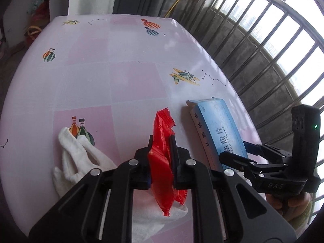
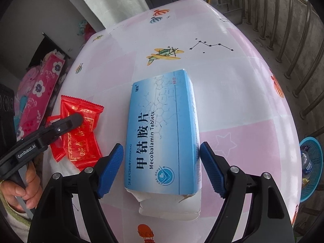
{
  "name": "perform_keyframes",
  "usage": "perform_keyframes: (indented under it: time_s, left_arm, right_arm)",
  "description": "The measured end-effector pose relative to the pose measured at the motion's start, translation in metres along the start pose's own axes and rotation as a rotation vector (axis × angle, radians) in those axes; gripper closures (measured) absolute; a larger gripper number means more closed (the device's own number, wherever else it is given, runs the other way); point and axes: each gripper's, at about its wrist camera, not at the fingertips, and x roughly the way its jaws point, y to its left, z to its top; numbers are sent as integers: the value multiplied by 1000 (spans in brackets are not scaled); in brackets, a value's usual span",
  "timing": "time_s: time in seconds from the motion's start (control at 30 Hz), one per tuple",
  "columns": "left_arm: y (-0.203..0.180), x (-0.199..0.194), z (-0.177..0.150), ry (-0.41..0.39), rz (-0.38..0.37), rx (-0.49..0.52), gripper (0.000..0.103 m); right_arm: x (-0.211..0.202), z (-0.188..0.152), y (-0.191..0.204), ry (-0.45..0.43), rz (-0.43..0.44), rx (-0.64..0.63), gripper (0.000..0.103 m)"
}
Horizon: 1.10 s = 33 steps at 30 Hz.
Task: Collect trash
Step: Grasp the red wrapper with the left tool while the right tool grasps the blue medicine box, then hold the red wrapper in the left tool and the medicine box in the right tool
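A red snack wrapper (image 1: 162, 162) stands pinched between the fingers of my left gripper (image 1: 161, 142), which is shut on it just above the pink table (image 1: 121, 81). In the right wrist view the same wrapper (image 2: 85, 141) lies left of a blue tablet box (image 2: 162, 129), with one left fingertip (image 2: 73, 119) across it. The box lies flat with its torn white flap toward me. My right gripper (image 2: 161, 170) is open and straddles the box's near end, its blue pads close beside both long edges. From the left wrist, the right gripper (image 1: 243, 154) sits at the near end of the box (image 1: 216, 129).
A white cloth glove (image 1: 81, 158) lies under and left of the wrapper. A blue basket (image 2: 311, 168) holding a bottle stands on the floor beyond the table's right edge. Metal railing (image 1: 263, 50) runs along the right. Pink floral bedding (image 2: 38, 93) is piled at the left.
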Motion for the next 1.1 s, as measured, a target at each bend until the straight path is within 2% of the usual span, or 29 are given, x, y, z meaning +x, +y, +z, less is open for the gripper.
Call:
perform_keyframes:
  time_s: [0.07, 0.2, 0.43, 0.57, 0.93, 1.1]
  left_arm:
    - [-6, 3, -1, 8, 24, 19, 91]
    - [-12, 9, -3, 22, 79, 41, 91]
    - [-21, 19, -8, 17, 137, 47, 91]
    - [-29, 23, -12, 11, 176, 68, 91]
    - [-41, 21, -14, -9, 251, 93, 93]
    - [-48, 15, -13, -27, 286, 121, 94]
  right_arm:
    - [5, -2, 7, 9, -25, -41, 22]
    - [12, -3, 14, 20, -62, -90, 21]
    - [12, 6, 8, 61, -69, -96, 22]
    - [10, 8, 4, 73, -58, -115, 28]
    - [18, 13, 14, 87, -87, -168, 26]
    - [13, 13, 7, 76, -43, -120, 35]
